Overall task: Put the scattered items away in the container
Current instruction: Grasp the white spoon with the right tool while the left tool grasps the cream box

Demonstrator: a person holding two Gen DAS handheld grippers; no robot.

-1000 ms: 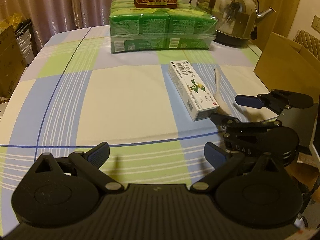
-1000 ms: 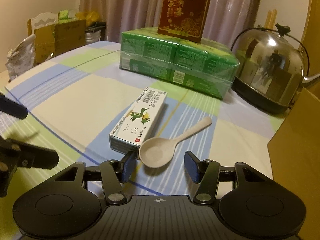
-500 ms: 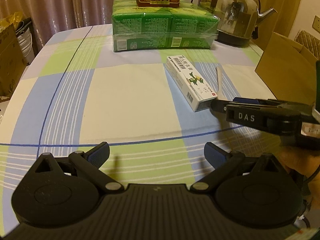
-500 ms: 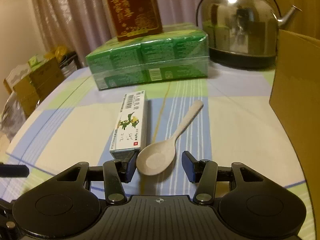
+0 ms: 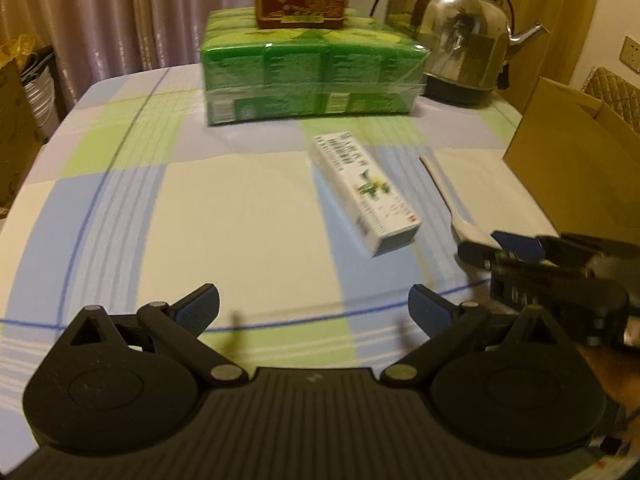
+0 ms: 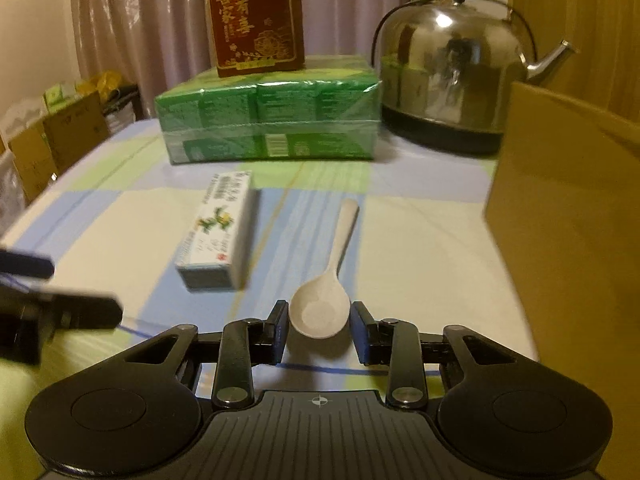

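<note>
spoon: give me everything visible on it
The spoon is pale cream, matte, plastic-looking, with a round bowl and a straight handle. It lies bowl-up on the checked tablecloth, handle pointing toward the green pack, right of the small box. The right claw is closing on its bowl, pads at either edge.

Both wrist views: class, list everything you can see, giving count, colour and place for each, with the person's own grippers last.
checked tablecloth: one, pale blue, green and cream, covers the table
white plastic spoon: one, bowl between the right gripper's closing jaws
white printed carton: one, left of the spoon
green wrapped pack: one, back centre
dark red box: one, atop the pack
steel kettle: one, back right
brown cardboard box: one, right edge
left gripper: open, nothing between its jaws
right gripper: around the spoon
</note>
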